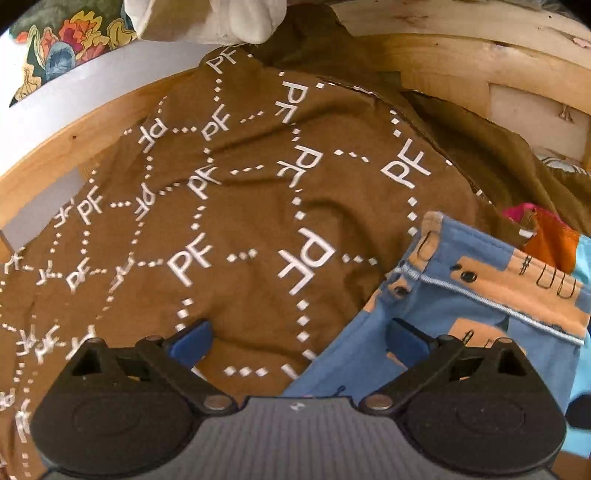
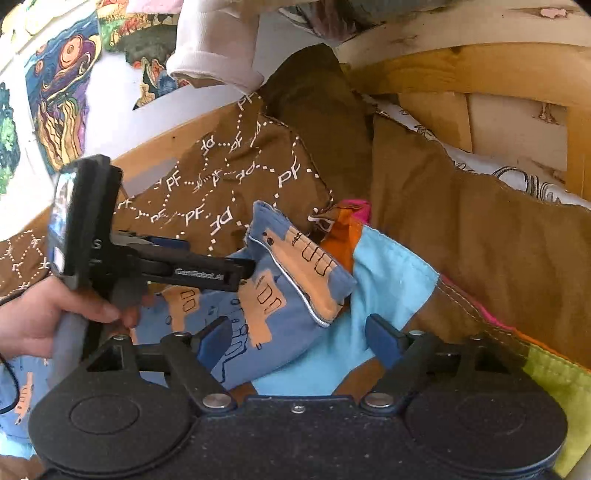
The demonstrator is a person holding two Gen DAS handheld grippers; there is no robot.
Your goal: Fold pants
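- Left wrist view: your left gripper (image 1: 299, 341) hangs with its jaws released and spread wide, nothing between the blue pads (image 1: 192, 341).
- Under it lies a brown cloth (image 1: 240, 192) printed with white "PF" letters and dotted lines, spread over a wooden frame (image 1: 461, 62).
- The blue pants (image 1: 469, 306), patterned with tan patches, lie at the right, overlapping the brown cloth; a folded edge with pale stitching runs across them.
- The right-hand pad sits over the blue pants, the left-hand pad over the brown cloth; you cannot tell if either touches.
- A white sleeve (image 1: 229, 18) hangs at the top edge, beside a floral print (image 1: 70, 40).
- Right wrist view: your right gripper (image 2: 299, 341) also has its jaws released, pads apart over the pants (image 2: 288, 295) and a light blue cloth (image 2: 391, 273), gripping neither.
- Your left hand (image 2: 48, 317) holds the other gripper (image 2: 207, 262) at the left, its fingers level above the pants.
- Orange and pink fabric (image 2: 351, 218) shows behind the pants, and plain brown fabric (image 2: 480, 236) drapes at the right.
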